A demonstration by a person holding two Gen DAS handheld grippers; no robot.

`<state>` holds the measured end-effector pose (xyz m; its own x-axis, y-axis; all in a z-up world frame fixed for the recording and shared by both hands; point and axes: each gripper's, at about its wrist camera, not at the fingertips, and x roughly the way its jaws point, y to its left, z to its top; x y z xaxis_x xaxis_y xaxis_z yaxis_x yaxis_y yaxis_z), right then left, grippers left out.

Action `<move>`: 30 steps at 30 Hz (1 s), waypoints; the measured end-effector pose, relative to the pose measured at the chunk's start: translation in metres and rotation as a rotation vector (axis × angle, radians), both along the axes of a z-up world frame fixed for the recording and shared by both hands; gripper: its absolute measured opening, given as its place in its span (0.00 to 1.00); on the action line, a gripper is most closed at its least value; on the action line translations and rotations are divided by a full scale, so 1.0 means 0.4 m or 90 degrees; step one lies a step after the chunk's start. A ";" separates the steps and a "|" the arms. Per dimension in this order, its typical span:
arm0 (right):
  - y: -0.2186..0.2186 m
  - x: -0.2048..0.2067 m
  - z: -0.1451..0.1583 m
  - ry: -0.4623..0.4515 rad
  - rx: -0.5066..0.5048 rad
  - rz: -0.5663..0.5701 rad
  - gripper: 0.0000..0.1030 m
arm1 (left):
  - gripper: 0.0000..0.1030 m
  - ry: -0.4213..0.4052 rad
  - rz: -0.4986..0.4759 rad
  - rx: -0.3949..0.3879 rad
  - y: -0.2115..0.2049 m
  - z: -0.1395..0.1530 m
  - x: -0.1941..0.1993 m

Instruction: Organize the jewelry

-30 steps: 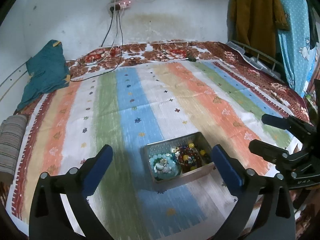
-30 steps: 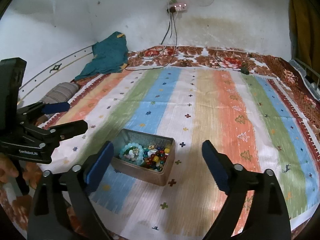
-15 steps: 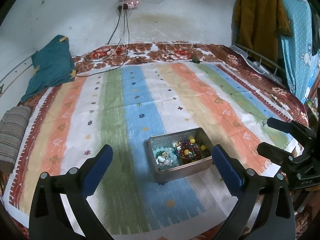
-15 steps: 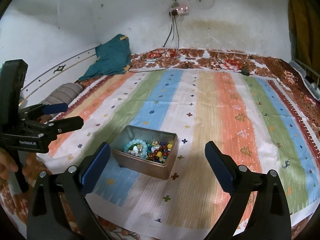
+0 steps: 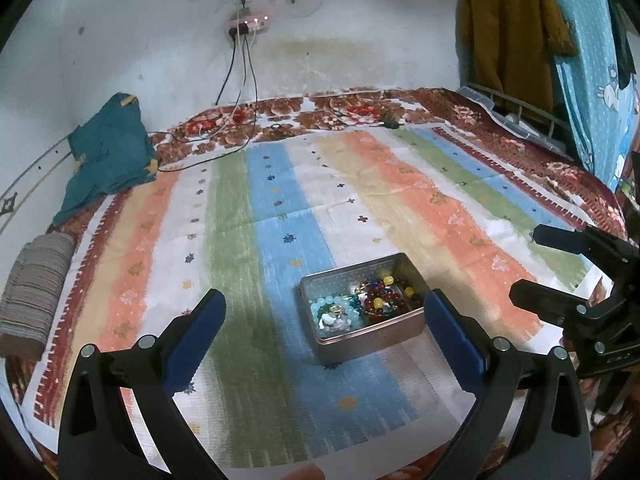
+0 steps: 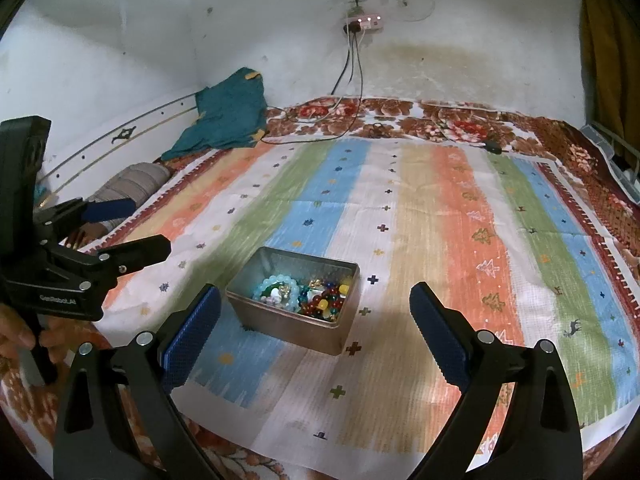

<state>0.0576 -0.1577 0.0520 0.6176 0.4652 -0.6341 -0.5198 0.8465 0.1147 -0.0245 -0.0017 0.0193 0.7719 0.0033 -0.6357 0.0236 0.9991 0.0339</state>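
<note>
Hovering over the near edge of the striped cloth (image 5: 280,200), the left gripper (image 5: 324,316) holds its blue-padded fingers (image 5: 196,328) wide apart with nothing between them. The right gripper (image 6: 316,316) is spread just as wide and equally empty; in the left wrist view it shows at 3 o'clock, fingers parted. In the right wrist view the left gripper sits at 9 o'clock, a person's hand (image 6: 20,336) wrapped around its handle.

Just beyond both pairs of fingertips sits the metal tin (image 5: 364,336), lid off, resting on the blue stripe with bare cloth all around it. Inside, a pale turquoise bead bracelet (image 5: 334,312) lies at the tin's left end, and a heap of mixed red, yellow and dark beads (image 5: 384,300) fills the right end.

Farther off at 9 o'clock lies a grey striped roll (image 5: 34,300). At 10 o'clock a teal garment (image 5: 108,152) lies crumpled against the wall. At 12 o'clock cables (image 5: 236,92) drop from a wall power strip (image 5: 250,22) onto the floral bedspread (image 5: 340,108). At 2 o'clock hang a mustard garment (image 5: 508,24) and a turquoise patterned cloth (image 5: 592,80).
</note>
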 end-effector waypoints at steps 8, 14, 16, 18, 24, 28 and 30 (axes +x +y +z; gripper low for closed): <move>-0.001 -0.009 0.001 -0.008 0.005 0.004 0.93 | 0.95 -0.005 -0.002 0.006 -0.005 0.003 -0.001; -0.004 -0.008 0.001 -0.002 0.014 0.007 0.93 | 0.95 -0.002 -0.006 0.008 -0.009 0.001 -0.001; -0.007 -0.007 0.002 -0.003 0.015 0.005 0.93 | 0.94 -0.002 -0.010 0.008 -0.011 0.001 -0.002; -0.008 -0.004 0.001 0.000 0.019 0.003 0.93 | 0.95 0.000 -0.011 0.008 -0.011 -0.001 0.000; -0.011 0.003 0.002 0.005 0.028 0.005 0.93 | 0.95 0.000 -0.011 0.008 -0.012 -0.001 0.001; -0.005 0.005 0.000 0.005 0.023 0.008 0.93 | 0.94 0.001 -0.012 0.010 -0.015 -0.003 0.000; 0.003 0.003 -0.005 0.004 0.010 0.010 0.93 | 0.94 0.002 -0.010 0.012 -0.016 -0.004 0.000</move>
<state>0.0589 -0.1567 0.0501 0.6061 0.4847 -0.6306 -0.5329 0.8361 0.1305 -0.0245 -0.0082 0.0176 0.7698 0.0032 -0.6382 0.0397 0.9978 0.0529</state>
